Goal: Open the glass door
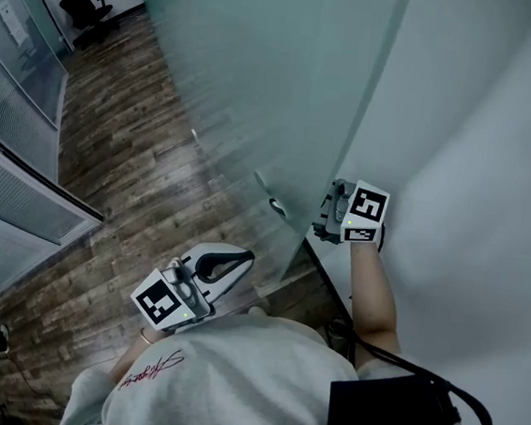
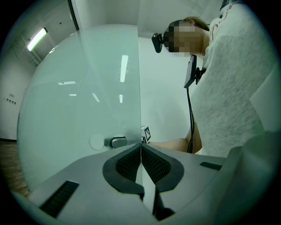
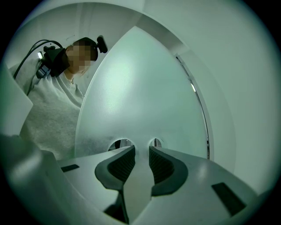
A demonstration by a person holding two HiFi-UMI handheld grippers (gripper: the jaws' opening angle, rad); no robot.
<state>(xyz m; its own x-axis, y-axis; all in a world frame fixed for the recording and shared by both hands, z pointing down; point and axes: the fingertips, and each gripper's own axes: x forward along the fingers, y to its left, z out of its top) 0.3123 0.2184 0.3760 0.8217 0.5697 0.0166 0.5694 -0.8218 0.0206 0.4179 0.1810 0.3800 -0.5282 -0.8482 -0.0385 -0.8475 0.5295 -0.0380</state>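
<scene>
The frosted glass door (image 1: pixel 260 84) stands swung out over the wood floor, its free edge toward me. A small metal handle (image 1: pixel 276 206) sits on its left face near that edge. My right gripper (image 1: pixel 324 224) is on the wall side of the door at handle height. In the right gripper view its jaws (image 3: pixel 141 151) stand a little apart against the glass (image 3: pixel 145 88), closed on the handle piece there, mostly hidden by the pads. My left gripper (image 1: pixel 242 256) is lower left, short of the door edge. It is shut and empty (image 2: pixel 140 149), pointing at the edge, with the handle (image 2: pixel 116 142) beyond.
A white wall (image 1: pixel 481 135) runs close along the right of the door. Glass partitions (image 1: pixel 14 180) line the left side of the wood floor (image 1: pixel 131 146). An office chair (image 1: pixel 85 4) stands far back. A dark pack with a cable (image 1: pixel 395 419) hangs at my body.
</scene>
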